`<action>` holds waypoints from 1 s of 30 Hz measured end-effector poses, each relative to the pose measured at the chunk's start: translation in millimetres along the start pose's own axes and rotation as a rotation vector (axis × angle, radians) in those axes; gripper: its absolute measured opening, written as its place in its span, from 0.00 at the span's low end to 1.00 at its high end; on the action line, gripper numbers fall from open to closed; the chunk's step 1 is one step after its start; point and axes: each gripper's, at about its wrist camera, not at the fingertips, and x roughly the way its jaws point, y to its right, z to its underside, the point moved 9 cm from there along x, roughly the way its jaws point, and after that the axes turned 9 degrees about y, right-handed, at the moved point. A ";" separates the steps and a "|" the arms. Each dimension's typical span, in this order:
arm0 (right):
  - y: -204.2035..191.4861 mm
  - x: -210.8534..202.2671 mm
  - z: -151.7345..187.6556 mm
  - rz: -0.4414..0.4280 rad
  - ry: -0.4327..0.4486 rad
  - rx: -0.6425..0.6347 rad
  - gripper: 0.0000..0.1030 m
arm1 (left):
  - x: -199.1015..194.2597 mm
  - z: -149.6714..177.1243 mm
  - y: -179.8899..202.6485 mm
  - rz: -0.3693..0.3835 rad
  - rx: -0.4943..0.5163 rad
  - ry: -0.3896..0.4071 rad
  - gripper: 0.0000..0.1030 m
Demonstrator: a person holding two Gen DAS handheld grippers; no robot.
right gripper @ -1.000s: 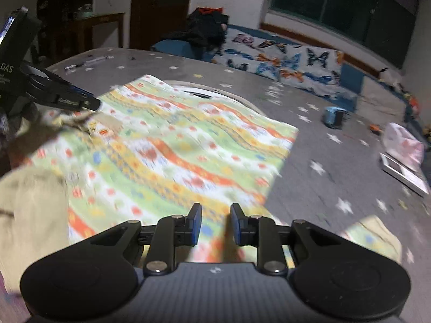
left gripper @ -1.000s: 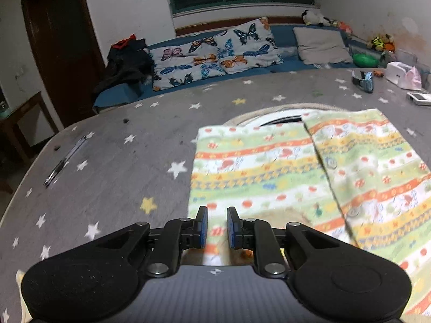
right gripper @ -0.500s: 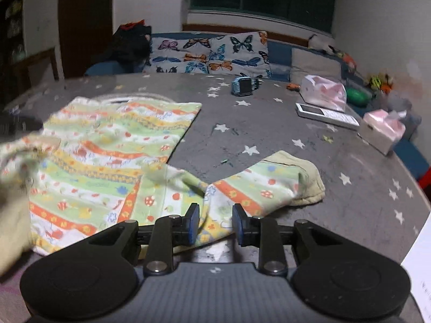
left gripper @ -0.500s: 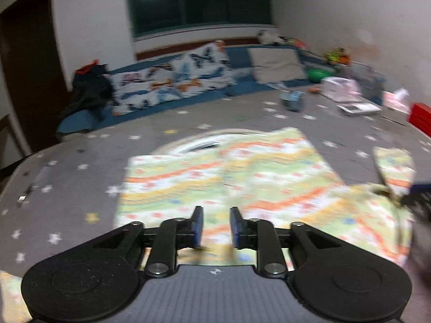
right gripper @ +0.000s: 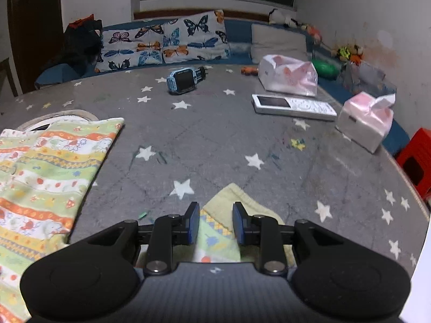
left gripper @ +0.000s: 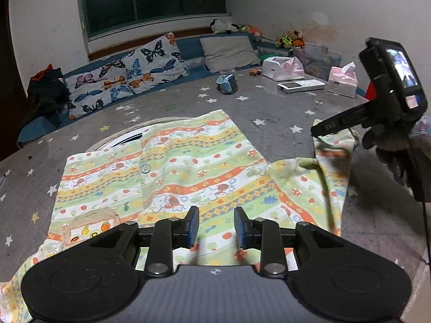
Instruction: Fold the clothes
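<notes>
A child's striped pyjama top lies spread on the grey star-patterned table. Its button placket faces up and a fruit-print pocket sits near the hem. My left gripper hovers open over the near hem with nothing between its fingers. One sleeve stretches out to the right. My right gripper, held by a gloved hand, is at the sleeve's end. In the right wrist view the pale yellow cuff lies between the spread fingers of the open right gripper. The top's body is to the left.
A blue watch, a white remote, a pink-white bag and a tissue pack lie on the far and right part of the table. A white ring pokes from under the top. A red stool stands beyond the right edge.
The right gripper moved from the top's body out to the right, to the sleeve cuff. The sleeve now lies stretched to the right. The left view swung rightward.
</notes>
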 end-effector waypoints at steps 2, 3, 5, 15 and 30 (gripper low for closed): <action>-0.8 1.0 0.2 0.002 -0.002 -0.009 0.18 | 1.3 -1.1 1.3 0.016 -0.019 -0.010 0.33; -0.8 0.5 0.1 0.001 -0.002 -0.008 0.08 | 2.4 -1.7 2.5 0.026 -0.030 -0.014 0.33; 1.0 -1.8 -1.1 -0.006 0.006 0.002 0.04 | 4.8 -4.5 4.8 0.038 -0.047 -0.019 0.33; 53.8 -98.8 -13.1 -0.012 0.247 0.168 0.03 | 19.2 -10.7 27.7 0.092 -0.060 -0.027 0.33; 63.6 -96.9 47.6 -0.033 0.102 0.145 0.10 | 22.7 6.1 67.7 0.160 0.005 -0.067 0.35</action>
